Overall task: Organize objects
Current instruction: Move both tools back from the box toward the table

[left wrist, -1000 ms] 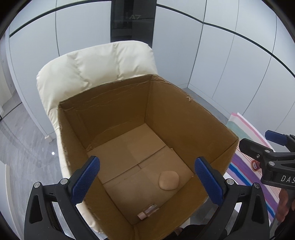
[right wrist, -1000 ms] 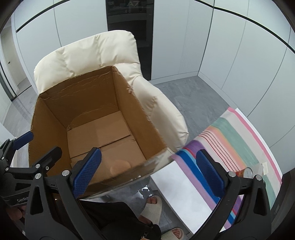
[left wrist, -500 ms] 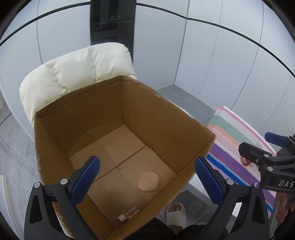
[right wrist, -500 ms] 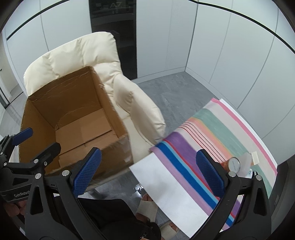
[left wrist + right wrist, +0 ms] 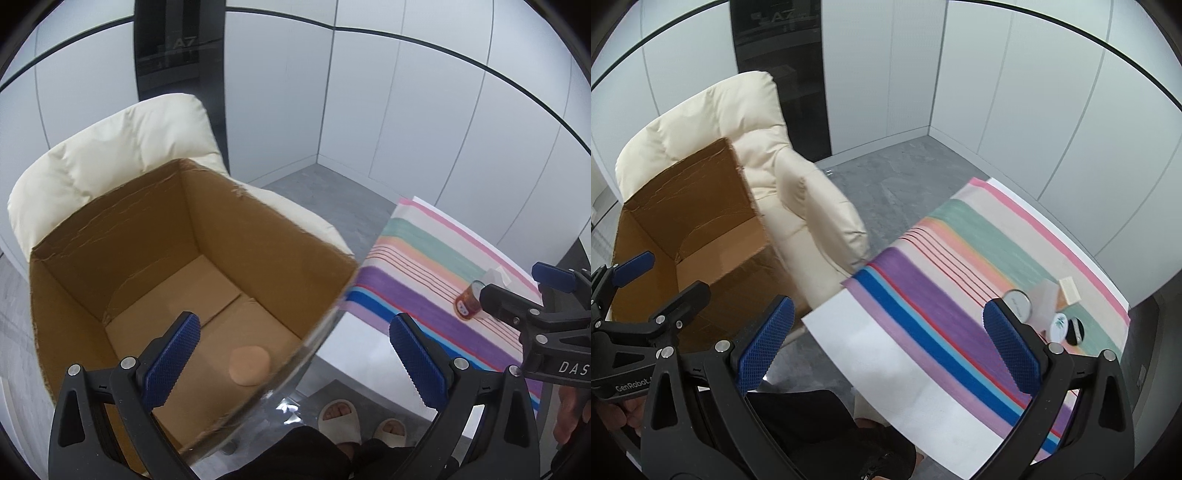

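An open cardboard box [image 5: 258, 236] [image 5: 701, 192] sits on a cream armchair [image 5: 110, 147] [image 5: 738, 122]. A round tan puff [image 5: 249, 365] lies on the box floor. My left gripper [image 5: 295, 354] hovers open and empty above the box's near right corner. My right gripper [image 5: 890, 343] is open and empty above the striped cloth [image 5: 960, 266] [image 5: 424, 258] on the table. At the cloth's far right lie a red-brown jar [image 5: 468, 302], a round silver lid [image 5: 1017, 304], a white round item [image 5: 1058, 325], a black round item [image 5: 1075, 330] and a pale block [image 5: 1069, 290].
A glass table edge [image 5: 314, 343] runs just right of the box. A bare white part of the table [image 5: 905, 373] lies near me. The person's slippered feet [image 5: 343, 417] stand below. Grey floor [image 5: 905, 162] and white wall panels surround the chair.
Both grippers have swung to the right, away from the box and toward the striped cloth. The small objects on the cloth have come into view. Both stay open.
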`<state>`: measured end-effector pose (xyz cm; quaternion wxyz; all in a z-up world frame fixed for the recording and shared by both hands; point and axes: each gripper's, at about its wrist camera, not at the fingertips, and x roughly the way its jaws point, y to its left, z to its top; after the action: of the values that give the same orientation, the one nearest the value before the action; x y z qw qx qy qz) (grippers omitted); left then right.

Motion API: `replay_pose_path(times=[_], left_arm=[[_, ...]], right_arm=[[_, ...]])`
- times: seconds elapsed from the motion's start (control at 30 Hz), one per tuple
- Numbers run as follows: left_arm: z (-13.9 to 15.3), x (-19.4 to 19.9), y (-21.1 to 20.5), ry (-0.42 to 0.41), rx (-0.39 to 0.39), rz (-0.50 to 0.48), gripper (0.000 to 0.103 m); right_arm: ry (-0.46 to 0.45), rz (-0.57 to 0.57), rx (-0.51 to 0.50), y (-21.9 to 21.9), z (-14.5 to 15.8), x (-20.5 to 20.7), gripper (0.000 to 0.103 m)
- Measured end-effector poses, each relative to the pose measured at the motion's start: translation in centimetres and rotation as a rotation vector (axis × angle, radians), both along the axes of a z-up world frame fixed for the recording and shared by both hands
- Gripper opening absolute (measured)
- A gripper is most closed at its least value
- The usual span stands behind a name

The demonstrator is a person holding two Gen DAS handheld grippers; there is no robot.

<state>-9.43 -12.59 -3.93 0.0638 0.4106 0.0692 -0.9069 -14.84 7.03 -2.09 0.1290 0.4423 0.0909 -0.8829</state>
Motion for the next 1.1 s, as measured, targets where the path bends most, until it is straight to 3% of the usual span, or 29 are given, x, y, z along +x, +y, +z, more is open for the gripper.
replay_pose_path(times=[1.1], left_arm=[[-0.1, -3.2, 15.7, -0.011, 0.021, -0.283, 0.103]], right_arm=[[0.003, -0.319, 0.004, 18.0, 0.2, 4.0, 0.103]])
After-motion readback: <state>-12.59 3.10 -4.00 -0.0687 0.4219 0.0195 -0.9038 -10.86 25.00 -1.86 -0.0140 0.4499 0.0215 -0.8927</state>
